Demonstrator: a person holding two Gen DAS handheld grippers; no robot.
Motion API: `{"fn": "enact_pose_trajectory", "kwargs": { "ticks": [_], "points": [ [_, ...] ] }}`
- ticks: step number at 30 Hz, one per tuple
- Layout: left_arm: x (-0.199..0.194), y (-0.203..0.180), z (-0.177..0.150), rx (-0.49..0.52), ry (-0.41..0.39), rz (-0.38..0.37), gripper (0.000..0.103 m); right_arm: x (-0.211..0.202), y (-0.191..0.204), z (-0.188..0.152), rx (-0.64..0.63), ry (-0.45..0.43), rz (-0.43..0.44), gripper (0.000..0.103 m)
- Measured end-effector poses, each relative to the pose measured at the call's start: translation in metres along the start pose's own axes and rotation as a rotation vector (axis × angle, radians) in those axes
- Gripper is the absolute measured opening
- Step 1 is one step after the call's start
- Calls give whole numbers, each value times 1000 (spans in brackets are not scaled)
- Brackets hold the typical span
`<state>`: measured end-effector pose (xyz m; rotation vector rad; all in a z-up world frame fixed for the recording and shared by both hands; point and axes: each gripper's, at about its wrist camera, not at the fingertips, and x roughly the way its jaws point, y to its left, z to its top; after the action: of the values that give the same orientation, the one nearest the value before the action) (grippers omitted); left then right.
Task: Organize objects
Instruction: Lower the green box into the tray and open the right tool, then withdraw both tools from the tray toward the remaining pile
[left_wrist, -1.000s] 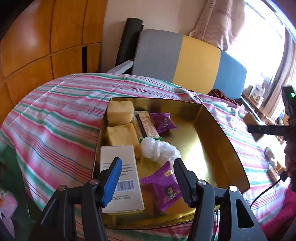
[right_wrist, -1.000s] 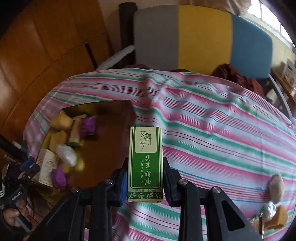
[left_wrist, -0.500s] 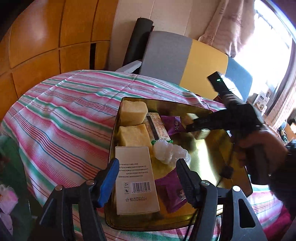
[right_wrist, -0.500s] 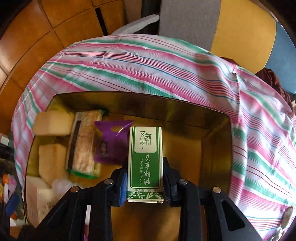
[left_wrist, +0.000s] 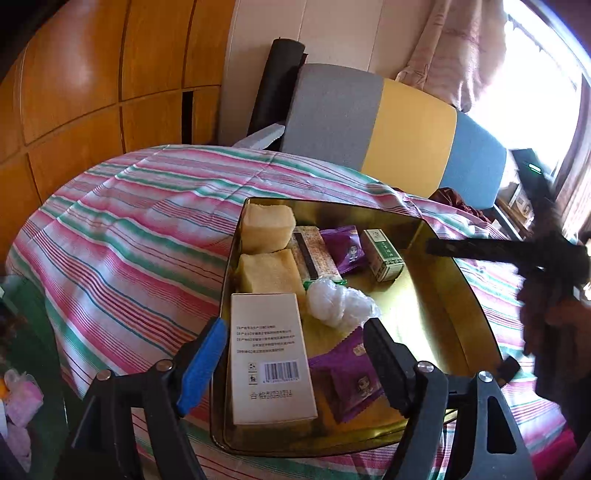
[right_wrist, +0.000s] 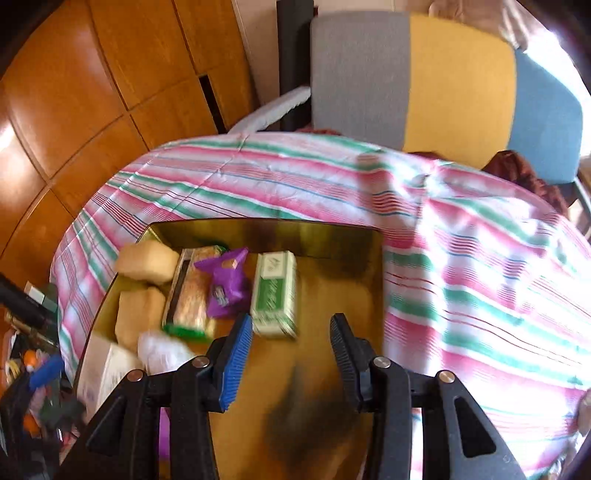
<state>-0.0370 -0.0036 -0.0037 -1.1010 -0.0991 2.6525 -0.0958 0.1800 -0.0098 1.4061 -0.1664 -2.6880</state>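
Two views cover one striped tablecloth (left_wrist: 122, 236) and, on it, a gold tray (left_wrist: 436, 317). Beyond it at 12 o'clock stands a chair (left_wrist: 406, 129) banded grey, yellow and blue, with orange wood panelling (left_wrist: 74, 92) at 10 o'clock.

Only the left wrist view shows the tray's near half: a cream box (left_wrist: 271, 356) lying flat with a barcode and small print too fine to read, a purple snack packet (left_wrist: 351, 376) at its 3 o'clock side, and a crumpled clear wrapper (left_wrist: 338, 302) just beyond. This view also catches the right gripper (left_wrist: 439, 246) as a dark blur at 3 o'clock, over the tray's right rim.

Only the right wrist view shows cloth stretching away at 3 o'clock, and clutter off the table at 8 o'clock.

Both show two yellow sponge cakes (left_wrist: 267, 251), a long snack bar (left_wrist: 314, 254), another purple packet (left_wrist: 345, 248), and the green-and-white essential oil box (left_wrist: 382, 254), lying flat on the tray floor beside that packet; its lettering is blurred here.

Both claws are released: the left gripper (left_wrist: 295, 350) hovers spread over the cream box, and the right gripper stands spread with the green box just beyond its blue pad, apart from it.
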Motion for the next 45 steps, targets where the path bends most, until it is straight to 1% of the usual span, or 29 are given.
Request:
{"fn": "enact_pose_trajectory", "kwargs": {
  "ticks": [3, 6, 9, 13, 16, 20, 23, 28, 31, 35, 37, 42, 45],
  "points": [
    [-3, -7, 0, 25, -11, 0, 78, -24, -21, -23, 2, -21, -40, 44],
    [-6, -15, 0, 44, -15, -1, 79, -43, -50, -46, 28, -17, -81, 44],
    [-8, -23, -2, 68, -18, 0, 79, -60, -82, -69, 53, -10, -149, 44],
    [-12, -36, -4, 111, -23, -2, 79, -81, -125, -93, 113, 8, -216, 44],
    [-12, -48, -5, 145, -22, -9, 79, -100, -158, -107, 179, -9, -265, 44],
    [-12, -66, -5, 192, -21, -23, 79, -126, -198, -119, 299, -68, -323, 44],
    [-12, -82, -4, 235, -20, -37, 79, -148, -224, -128, 392, -134, -356, 44],
    [-12, -114, 1, 307, -28, -72, 79, -176, -260, -148, 584, -228, -404, 44],
    [-11, -136, 3, 349, -34, -113, 79, -191, -280, -161, 723, -288, -359, 44],
    [-4, -168, 1, 398, -21, -165, 79, -217, -295, -180, 847, -404, -338, 44],
    [0, -182, -2, 426, -9, -186, 79, -224, -303, -189, 911, -444, -329, 44],
    [10, -213, -9, 475, 25, -226, 79, -235, -324, -214, 1072, -503, -286, 44],
    [17, -228, -11, 488, 49, -249, 79, -238, -332, -226, 1138, -516, -268, 44]
  ]
}}
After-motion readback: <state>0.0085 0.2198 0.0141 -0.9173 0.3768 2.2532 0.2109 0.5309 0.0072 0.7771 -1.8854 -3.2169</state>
